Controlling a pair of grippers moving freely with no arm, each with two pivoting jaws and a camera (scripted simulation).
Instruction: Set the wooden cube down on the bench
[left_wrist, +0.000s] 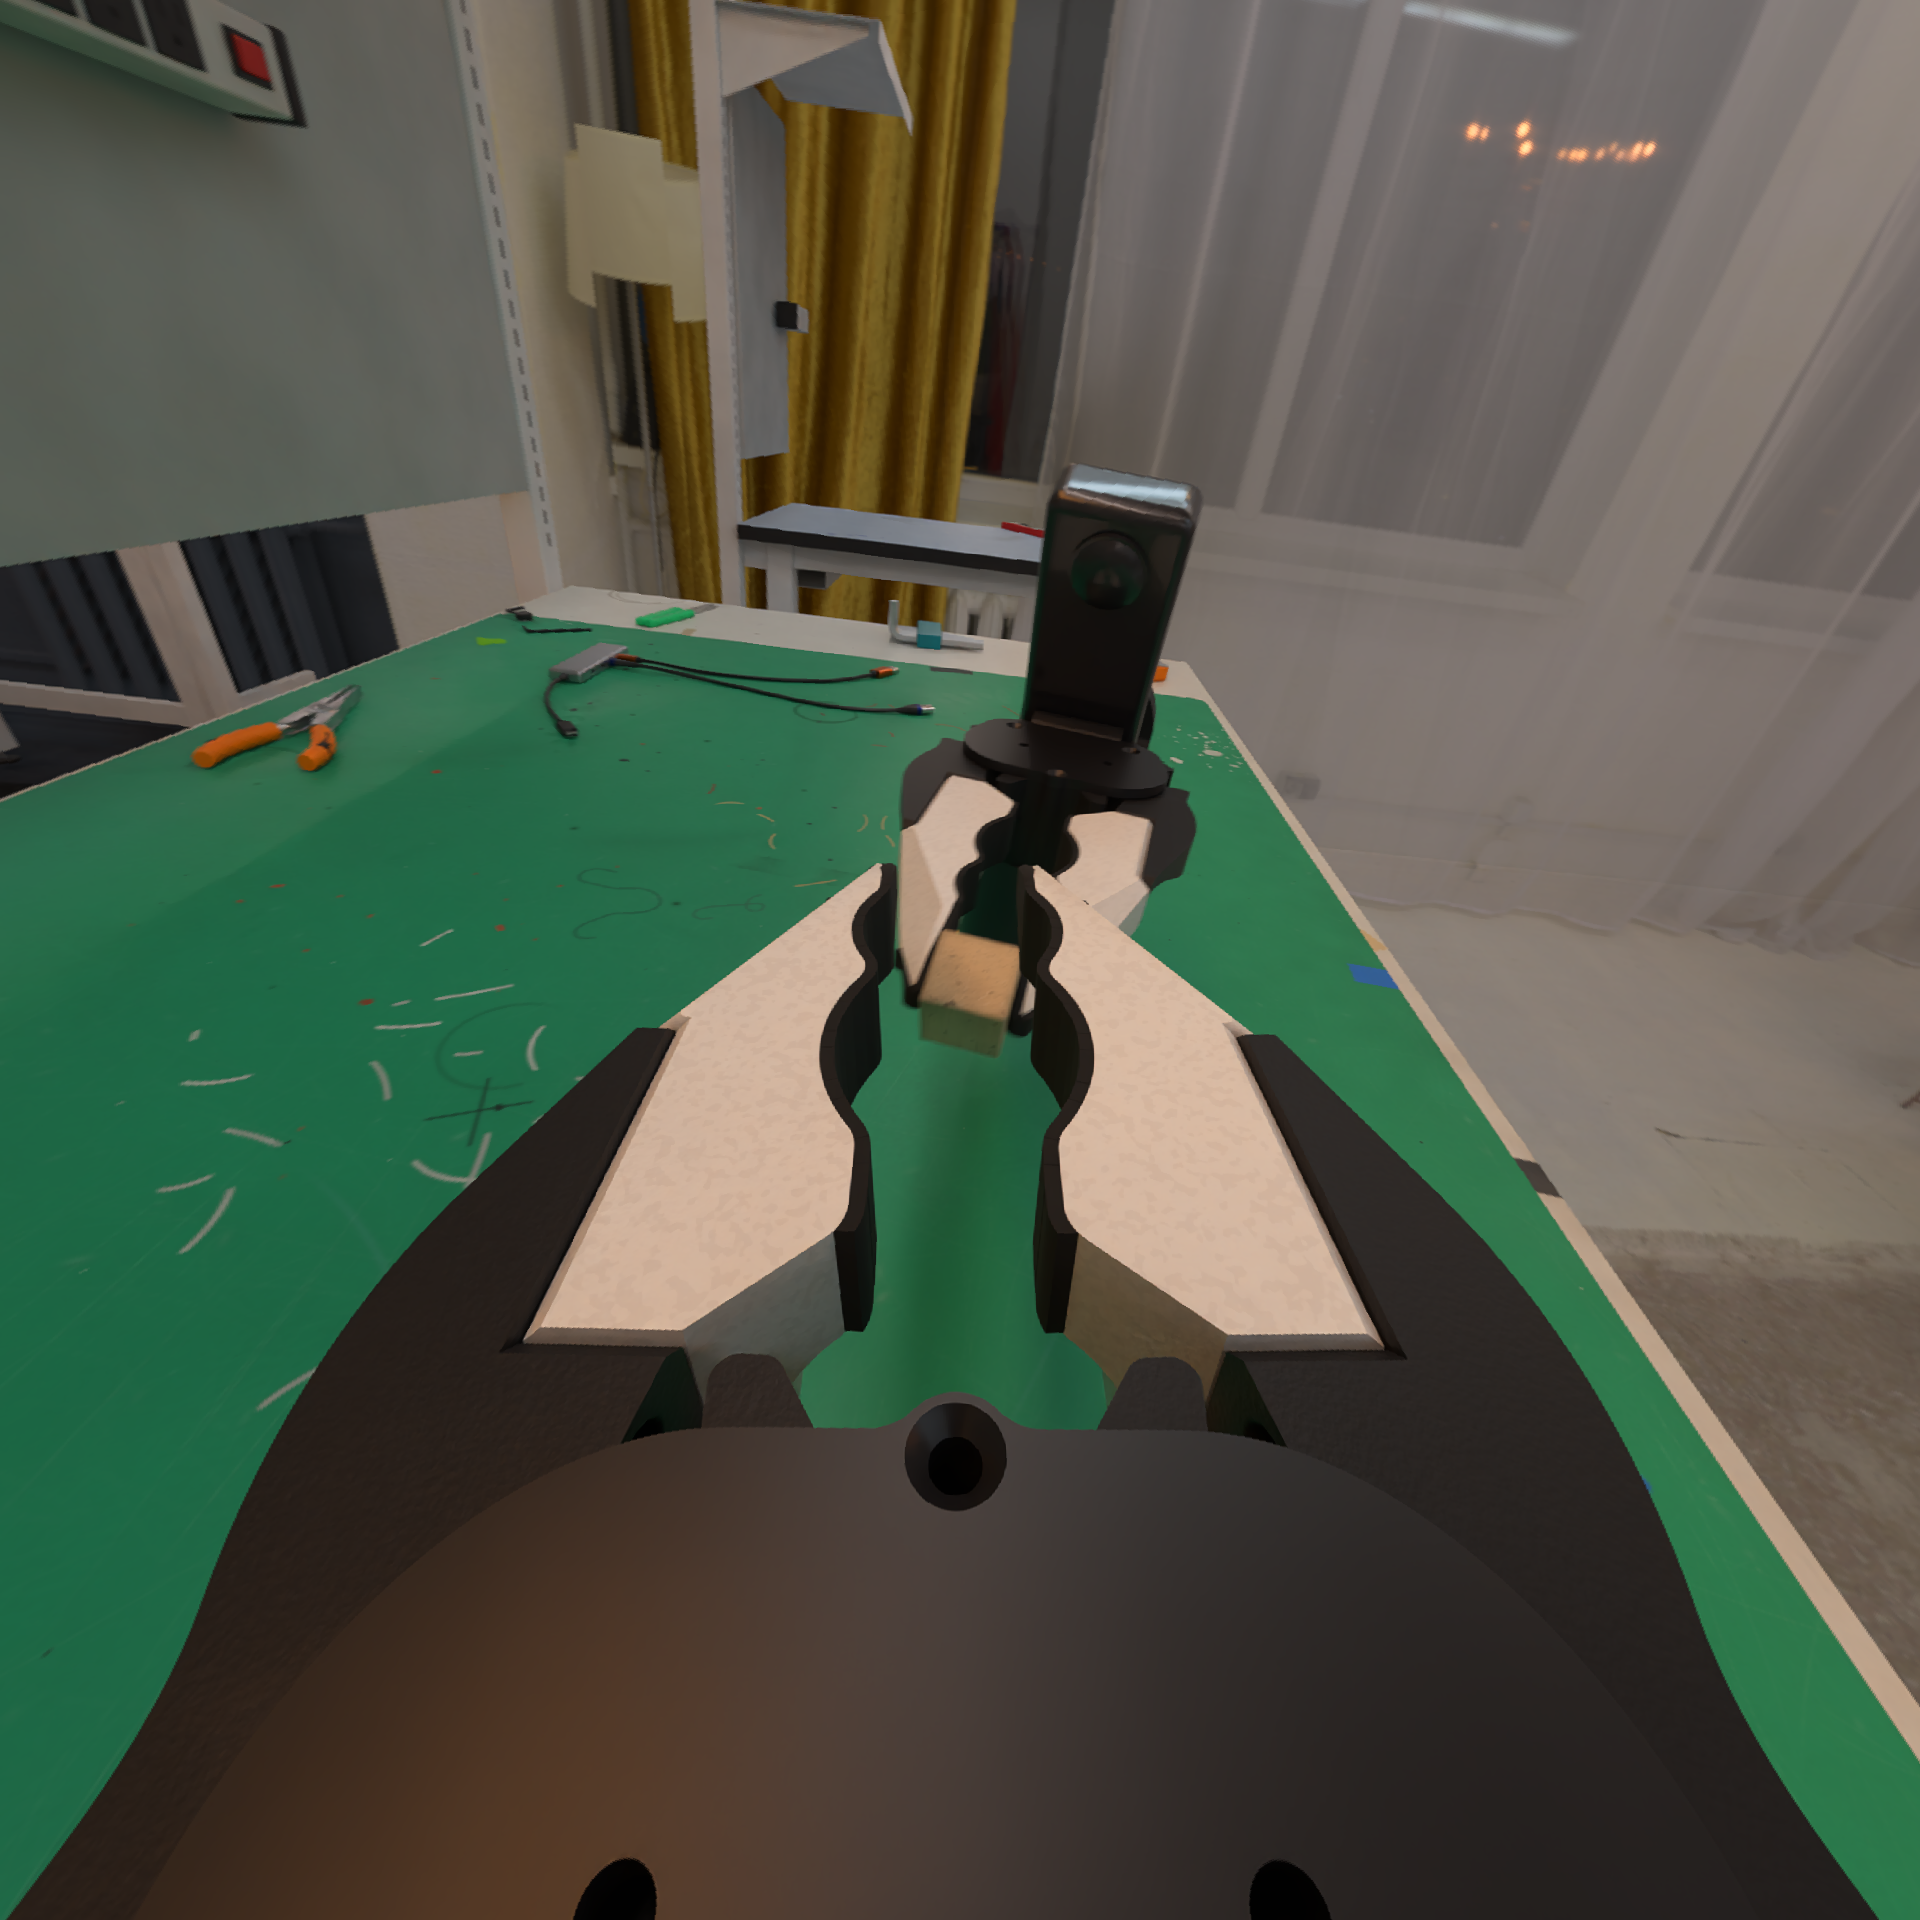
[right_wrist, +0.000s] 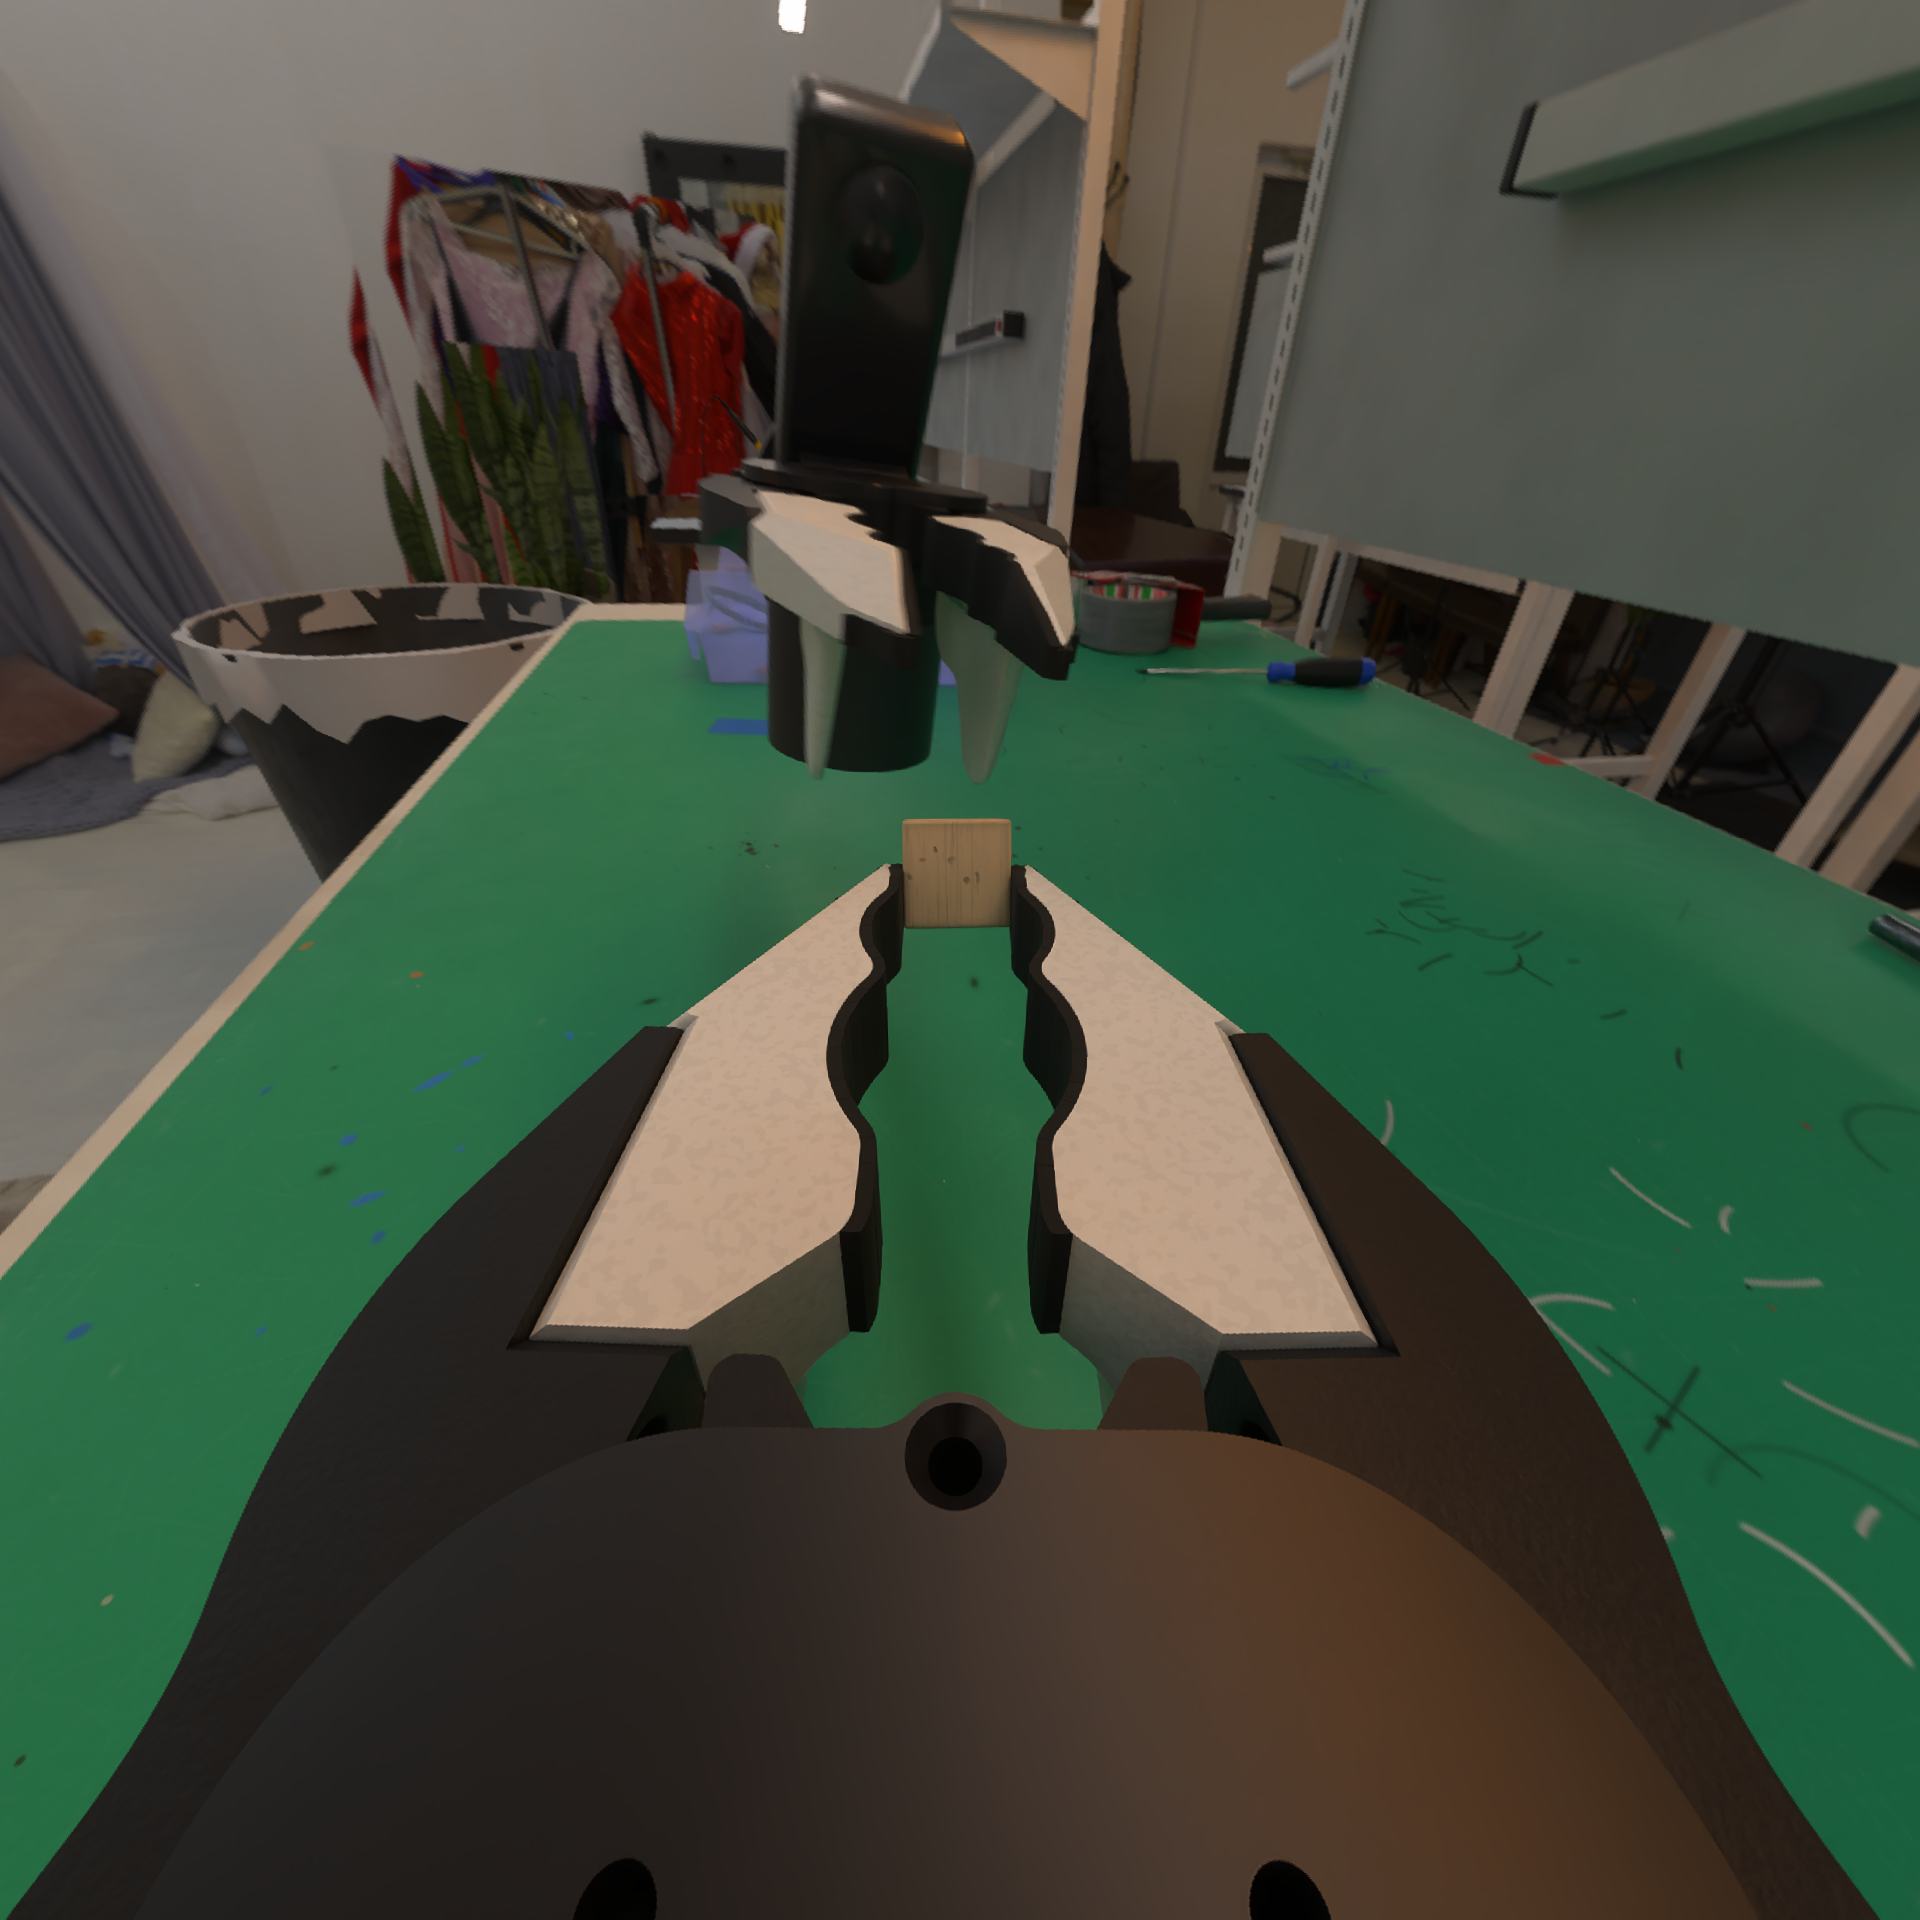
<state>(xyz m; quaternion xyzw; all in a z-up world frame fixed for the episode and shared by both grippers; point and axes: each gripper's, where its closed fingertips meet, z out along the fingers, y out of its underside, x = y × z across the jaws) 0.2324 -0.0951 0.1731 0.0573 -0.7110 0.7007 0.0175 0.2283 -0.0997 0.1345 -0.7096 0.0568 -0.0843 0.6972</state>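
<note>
The wooden cube (right_wrist: 956, 871) is gripped between the fingertips of my right gripper (right_wrist: 956, 878), which is shut on it over the green bench (right_wrist: 1351, 1039). In the left wrist view the cube (left_wrist: 966, 1000) sits at the tips of the right gripper (left_wrist: 977, 935), which faces me, and it looks slightly above the bench (left_wrist: 520, 935). My left gripper (left_wrist: 956, 883) is open and empty. It hovers just behind and above the cube, and in the right wrist view (right_wrist: 896, 769) its fingers point down.
Orange-handled pliers (left_wrist: 275, 732), a grey hub with cables (left_wrist: 597, 660) and a green marker (left_wrist: 665, 615) lie far left. A black and white bucket (right_wrist: 353, 665) stands past the bench edge. A tape roll (right_wrist: 1127, 618) and a blue screwdriver (right_wrist: 1320, 670) lie at the far end.
</note>
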